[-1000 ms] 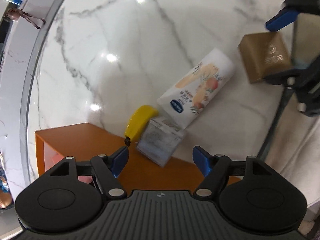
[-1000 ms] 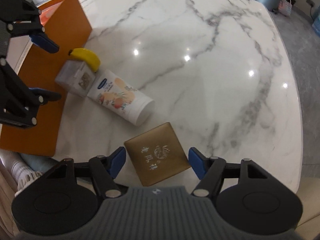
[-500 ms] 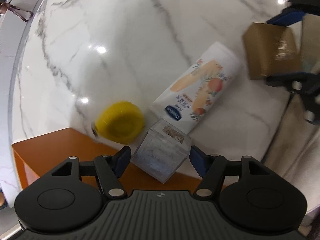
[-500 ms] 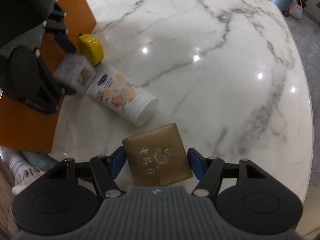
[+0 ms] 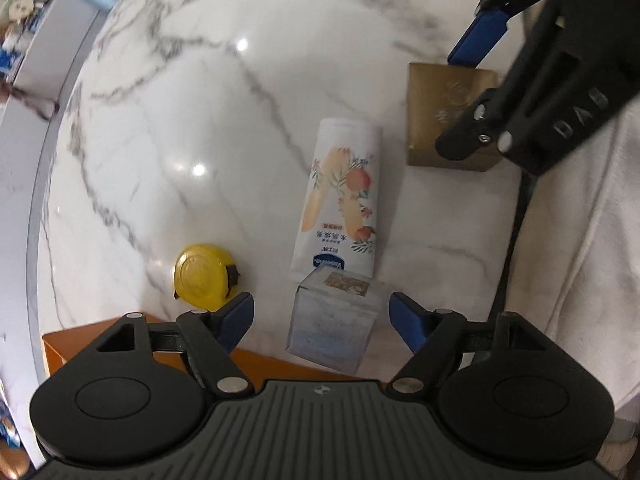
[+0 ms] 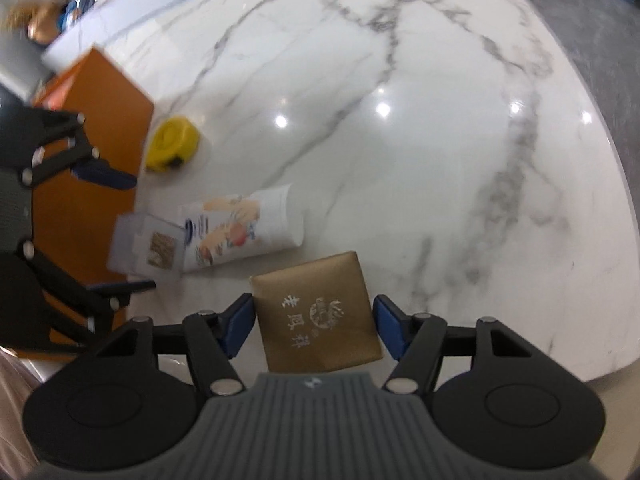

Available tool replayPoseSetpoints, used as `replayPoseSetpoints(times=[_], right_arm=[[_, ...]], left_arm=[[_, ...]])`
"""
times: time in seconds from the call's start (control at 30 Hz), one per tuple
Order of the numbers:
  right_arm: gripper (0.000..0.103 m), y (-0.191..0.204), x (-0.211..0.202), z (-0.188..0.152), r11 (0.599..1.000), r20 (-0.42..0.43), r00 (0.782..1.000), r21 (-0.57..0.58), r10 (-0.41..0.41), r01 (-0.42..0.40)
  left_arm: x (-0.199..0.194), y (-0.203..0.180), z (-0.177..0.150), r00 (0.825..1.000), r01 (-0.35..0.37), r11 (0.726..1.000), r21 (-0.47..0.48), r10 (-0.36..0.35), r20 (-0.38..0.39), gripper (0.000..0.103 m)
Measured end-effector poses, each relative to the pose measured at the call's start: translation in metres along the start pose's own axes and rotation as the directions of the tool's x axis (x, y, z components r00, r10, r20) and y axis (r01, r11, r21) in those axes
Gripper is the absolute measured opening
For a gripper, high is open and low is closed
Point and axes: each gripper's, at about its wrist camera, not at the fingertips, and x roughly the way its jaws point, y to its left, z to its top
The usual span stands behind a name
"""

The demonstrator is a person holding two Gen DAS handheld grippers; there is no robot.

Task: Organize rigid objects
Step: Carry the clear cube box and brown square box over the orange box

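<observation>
A clear plastic box (image 5: 334, 320) lies between the open fingers of my left gripper (image 5: 322, 314), partly over the orange box's edge; it also shows in the right wrist view (image 6: 148, 248). A white printed tube (image 5: 342, 204) lies just beyond it and shows in the right view (image 6: 240, 232). A yellow tape measure (image 5: 202, 274) sits to its left, and in the right view (image 6: 174, 142). A gold box (image 6: 316, 312) lies between the open fingers of my right gripper (image 6: 314, 324), not clamped; the left view shows it too (image 5: 436, 114).
An orange box (image 6: 92, 120) stands at the table's left, also low in the left view (image 5: 100, 334). The round marble table (image 6: 400, 120) curves away at the right edge. White cloth (image 5: 592, 220) hangs by the near edge.
My left gripper has swung round so the clear box sits centred between its fingers. The tape measure has rolled flat to the left. The right gripper has closed in slightly around the gold box.
</observation>
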Motion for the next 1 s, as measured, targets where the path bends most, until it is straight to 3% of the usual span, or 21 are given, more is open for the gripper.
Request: replayPoseSetpoints(times=[0.13, 0.27, 0.33, 0.43, 0.6, 0.8, 1.0], right_arm=[[0.072, 0.006, 0.000, -0.003, 1.000, -0.028, 1.000, -0.027, 0.009, -0.010], [0.071, 0.021, 0.007, -0.004, 0.993, -0.045, 0.997, -0.102, -0.063, 0.058], [0.063, 0.018, 0.009, -0.005, 0.993, -0.062, 0.995, -0.094, -0.083, 0.077], [0.063, 0.017, 0.009, -0.006, 0.993, -0.047, 0.995, -0.085, -0.090, 0.085], [0.063, 0.016, 0.010, -0.006, 0.994, -0.039, 0.995, -0.071, -0.091, 0.088], [0.062, 0.015, 0.008, -0.006, 0.993, -0.028, 0.995, -0.057, -0.100, 0.099], [0.062, 0.019, -0.007, -0.011, 0.993, 0.059, 0.995, -0.084, -0.077, 0.082]], left_arm=[[0.002, -0.009, -0.002, 1.000, 0.007, 0.999, 0.039, -0.006, -0.005, 0.090], [0.012, -0.012, -0.001, 1.000, -0.002, 1.000, 0.022, 0.002, 0.011, 0.075], [0.013, -0.010, -0.003, 1.000, 0.011, 1.000, 0.015, -0.011, 0.020, 0.068], [0.011, -0.011, -0.007, 0.999, 0.025, 1.000, 0.006, -0.025, 0.043, 0.057], [0.012, -0.009, -0.012, 0.998, 0.022, 0.995, -0.093, -0.017, 0.059, 0.057], [-0.014, 0.005, -0.028, 0.987, 0.064, 0.955, -0.289, -0.018, 0.159, 0.056], [-0.060, 0.013, -0.063, 0.957, 0.143, 0.882, -0.450, -0.007, 0.291, 0.056]])
